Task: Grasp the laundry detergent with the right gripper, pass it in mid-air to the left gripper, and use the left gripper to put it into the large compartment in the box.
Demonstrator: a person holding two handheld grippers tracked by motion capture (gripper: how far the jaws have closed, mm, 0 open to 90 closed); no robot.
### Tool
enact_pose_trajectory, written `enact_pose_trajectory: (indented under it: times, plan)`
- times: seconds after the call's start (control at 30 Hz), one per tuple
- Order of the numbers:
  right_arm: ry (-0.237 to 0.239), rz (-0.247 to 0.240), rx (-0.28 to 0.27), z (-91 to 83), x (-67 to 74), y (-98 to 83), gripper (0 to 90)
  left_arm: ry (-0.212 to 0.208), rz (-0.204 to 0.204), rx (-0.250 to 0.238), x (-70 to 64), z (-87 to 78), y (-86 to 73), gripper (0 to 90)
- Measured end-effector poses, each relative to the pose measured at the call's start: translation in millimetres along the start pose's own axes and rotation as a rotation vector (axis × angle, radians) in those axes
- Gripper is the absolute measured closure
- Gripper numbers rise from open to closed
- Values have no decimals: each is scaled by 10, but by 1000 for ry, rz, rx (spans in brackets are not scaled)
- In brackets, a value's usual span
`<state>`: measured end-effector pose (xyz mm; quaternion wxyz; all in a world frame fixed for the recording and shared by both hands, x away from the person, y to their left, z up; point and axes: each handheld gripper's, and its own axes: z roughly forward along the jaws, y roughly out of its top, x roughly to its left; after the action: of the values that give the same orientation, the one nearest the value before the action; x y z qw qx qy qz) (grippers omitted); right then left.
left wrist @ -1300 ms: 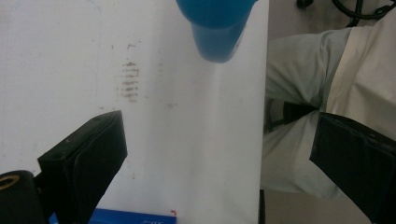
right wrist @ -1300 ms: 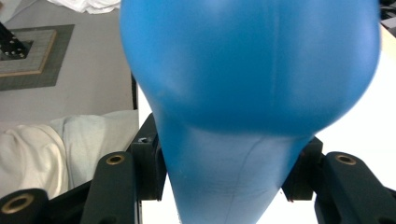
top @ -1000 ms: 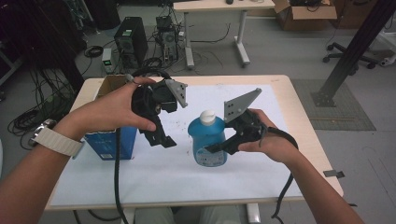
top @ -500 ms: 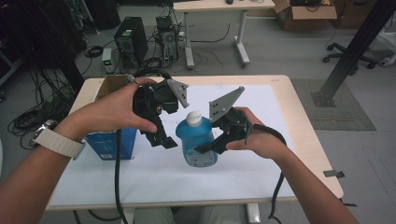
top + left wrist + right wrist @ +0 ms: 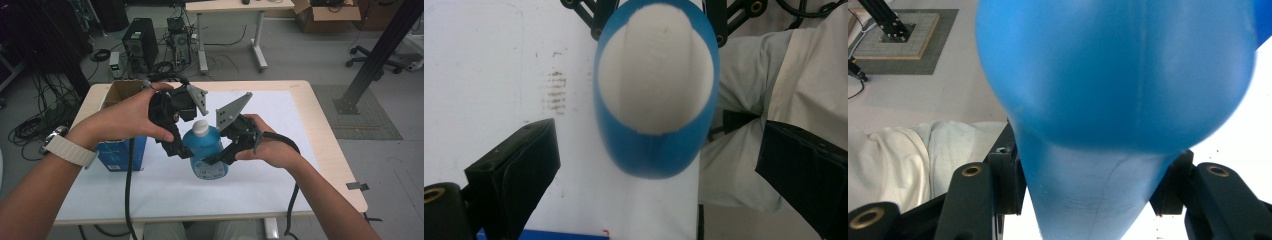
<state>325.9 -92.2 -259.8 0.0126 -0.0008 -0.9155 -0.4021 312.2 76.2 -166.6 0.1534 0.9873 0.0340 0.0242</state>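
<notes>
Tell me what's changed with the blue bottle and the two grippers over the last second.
The right gripper, shut on the blue bottle, carried it leftward across the table until it sits right beside the left gripper, whose open jaws now flank the white cap. The grip stayed the same; the left hand and blue box kept their place.

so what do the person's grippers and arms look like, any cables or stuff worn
Both the left gripper and the right gripper are black, with two jaws ending in flat black pads and brass-coloured pivot pins. Each carries a grey three-cornered plate dotted with small holes, and trails a black cable. The forearms are bare; the left wrist wears a white watch band.
</notes>
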Motion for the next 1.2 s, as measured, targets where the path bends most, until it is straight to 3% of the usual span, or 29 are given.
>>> enact_pose_trajectory:
  times: [0.8, 1.2]
  plan:
    - [12, -1, 16, 62, -22, 74, 448, 3, 8, 13, 32, 90, 73, 46]
    - [16, 2, 23, 62, -15, 78, 448, -24, 11, 15, 45, 135, 90, 101]
